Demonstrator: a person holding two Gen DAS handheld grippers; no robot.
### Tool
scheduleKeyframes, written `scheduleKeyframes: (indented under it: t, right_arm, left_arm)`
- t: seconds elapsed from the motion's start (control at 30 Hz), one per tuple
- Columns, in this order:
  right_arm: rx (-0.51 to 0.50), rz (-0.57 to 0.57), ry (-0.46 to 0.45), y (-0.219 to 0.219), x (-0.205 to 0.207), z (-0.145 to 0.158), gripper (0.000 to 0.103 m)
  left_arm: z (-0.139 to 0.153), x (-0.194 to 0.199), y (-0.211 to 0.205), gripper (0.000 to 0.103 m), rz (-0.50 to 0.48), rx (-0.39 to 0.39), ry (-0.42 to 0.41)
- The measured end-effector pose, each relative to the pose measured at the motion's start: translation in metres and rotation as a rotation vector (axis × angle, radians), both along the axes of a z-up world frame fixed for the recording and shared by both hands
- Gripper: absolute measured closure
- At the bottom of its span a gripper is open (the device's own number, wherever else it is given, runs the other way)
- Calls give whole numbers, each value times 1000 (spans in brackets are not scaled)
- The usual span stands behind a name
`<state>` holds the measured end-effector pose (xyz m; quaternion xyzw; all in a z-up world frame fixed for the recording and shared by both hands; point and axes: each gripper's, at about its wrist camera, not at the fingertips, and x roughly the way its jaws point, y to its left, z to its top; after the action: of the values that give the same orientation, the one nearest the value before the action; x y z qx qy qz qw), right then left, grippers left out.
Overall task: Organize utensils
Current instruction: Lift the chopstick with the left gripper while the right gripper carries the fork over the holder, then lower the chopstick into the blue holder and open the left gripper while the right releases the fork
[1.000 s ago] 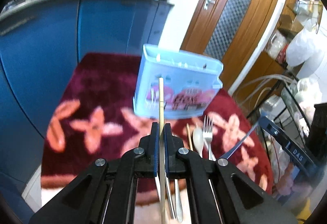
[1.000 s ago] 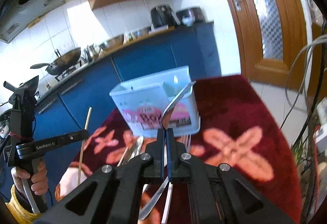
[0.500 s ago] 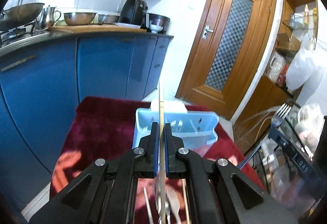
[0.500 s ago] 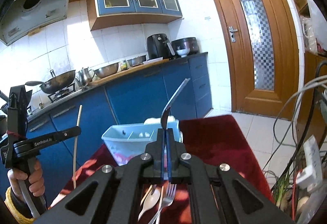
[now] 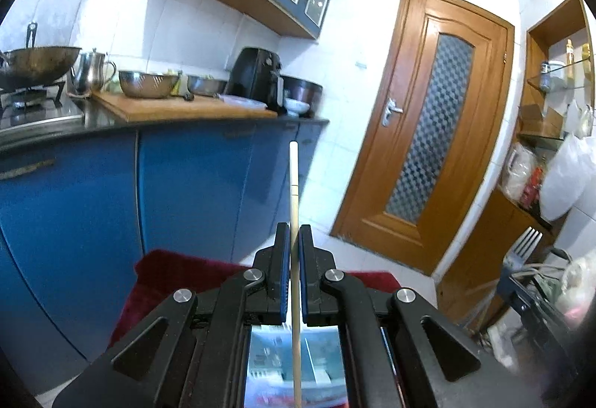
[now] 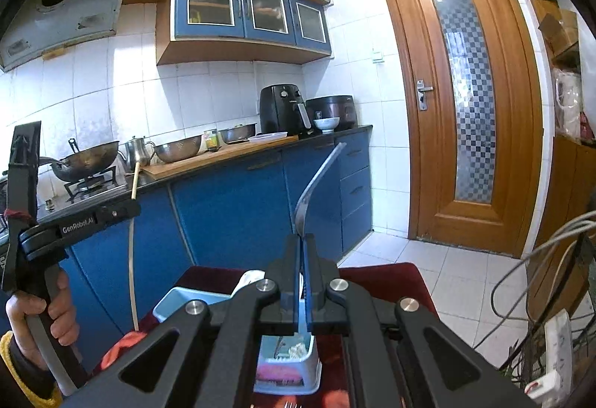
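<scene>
My left gripper (image 5: 294,231) is shut on a pale wooden chopstick (image 5: 293,184) that points upright. My right gripper (image 6: 301,240) is shut on a metal fork (image 6: 316,181), handle curving up. In the left wrist view the fork's tines (image 5: 525,244) show at the right. In the right wrist view the left gripper (image 6: 74,225) and the chopstick (image 6: 132,229) show at the left. The light blue plastic utensil box (image 6: 175,300) stands on the red floral cloth (image 6: 383,277), below both grippers. It also shows in the left wrist view (image 5: 320,356) between the gripper arms.
Blue kitchen cabinets (image 5: 186,192) with a worktop holding bowls, a wok and an air fryer (image 5: 257,76) stand behind the table. A wooden door (image 5: 436,147) is to the right. Cables (image 6: 540,259) and a shelf with bags sit at the far right.
Both grippers have risen and tilted upward with the chopstick and the fork. The utensil box has dropped to the bottom of both views.
</scene>
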<state>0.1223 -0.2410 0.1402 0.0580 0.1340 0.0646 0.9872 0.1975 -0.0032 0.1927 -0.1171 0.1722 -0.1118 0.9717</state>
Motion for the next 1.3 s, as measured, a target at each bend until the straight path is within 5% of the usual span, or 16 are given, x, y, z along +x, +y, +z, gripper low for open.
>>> scheduleKeyframes:
  t: [0.4,0.83,1.3]
  right_arm:
    - [-16,13,54,9,46,-37,100]
    - [-54,56,130,26,62,-78,100]
    - [-21,80,177,34,59,-94,100]
  left_arm:
    - [-52,46,-1,100,111,31,-58]
    - [-102,27,-9,100,123,91,-90]
    - [-127,21,-12,100,92,93,-24]
